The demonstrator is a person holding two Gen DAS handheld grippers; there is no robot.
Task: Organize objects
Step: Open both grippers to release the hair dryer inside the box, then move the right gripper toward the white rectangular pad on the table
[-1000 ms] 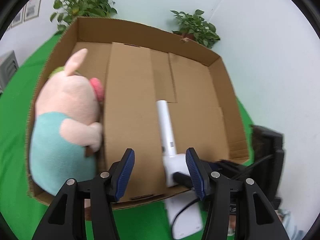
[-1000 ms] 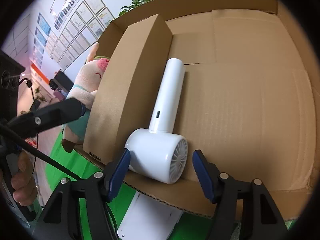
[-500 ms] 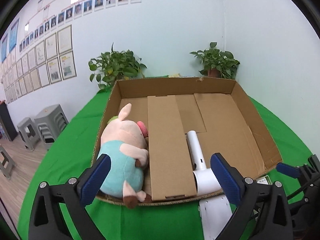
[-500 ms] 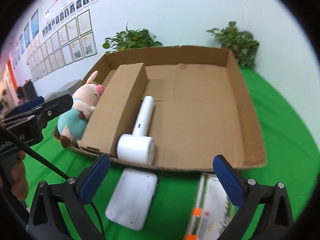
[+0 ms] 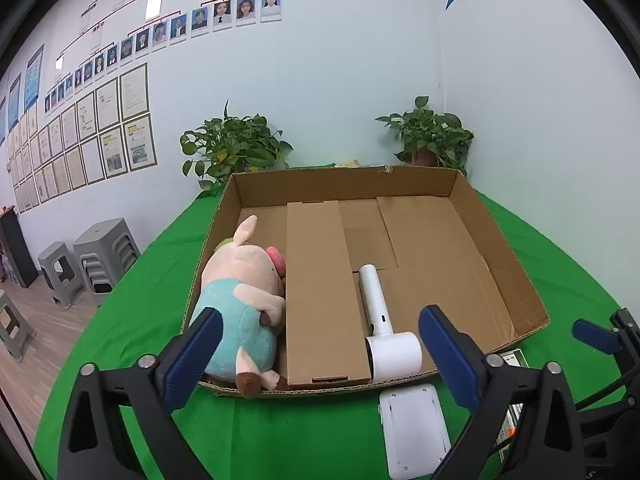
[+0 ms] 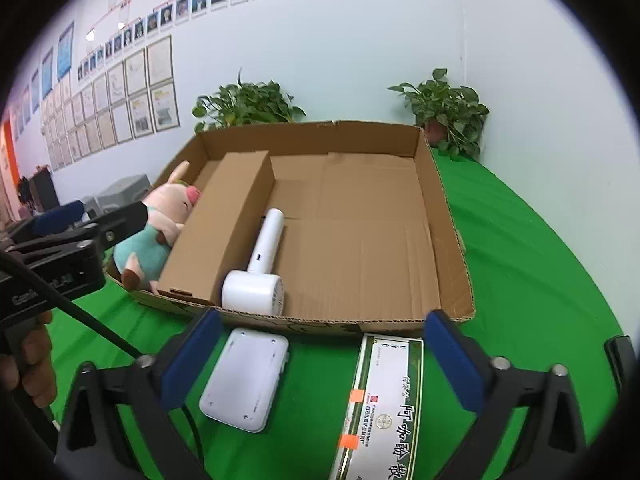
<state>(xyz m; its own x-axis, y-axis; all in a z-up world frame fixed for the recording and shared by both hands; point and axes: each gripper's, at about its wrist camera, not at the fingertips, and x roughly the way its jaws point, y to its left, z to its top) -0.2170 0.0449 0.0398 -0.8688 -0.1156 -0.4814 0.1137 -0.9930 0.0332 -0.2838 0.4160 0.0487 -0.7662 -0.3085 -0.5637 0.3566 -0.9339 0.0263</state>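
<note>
A shallow cardboard box (image 5: 516, 280) (image 6: 444, 236) lies on a green table. Inside, a plush pig (image 5: 240, 304) (image 6: 156, 224) lies left of a cardboard divider (image 5: 320, 296) (image 6: 224, 228), and a white hair dryer (image 5: 384, 332) (image 6: 260, 272) lies right of it. In front of the box lie a white flat device (image 5: 416, 428) (image 6: 246, 376) and a green-and-white carton (image 6: 380, 408). My left gripper (image 5: 320, 360) and my right gripper (image 6: 320, 360) are both open and empty, held back from the box's near edge.
Two potted plants (image 5: 236, 152) (image 5: 432, 136) stand behind the box against the wall. Grey stools (image 5: 80, 264) stand on the floor at the left. The left gripper (image 6: 72, 240) shows at the left of the right wrist view.
Both grippers have pulled back and up from the box and opened wide. The hair dryer stays in the box; the device and carton on the table have come into view.
</note>
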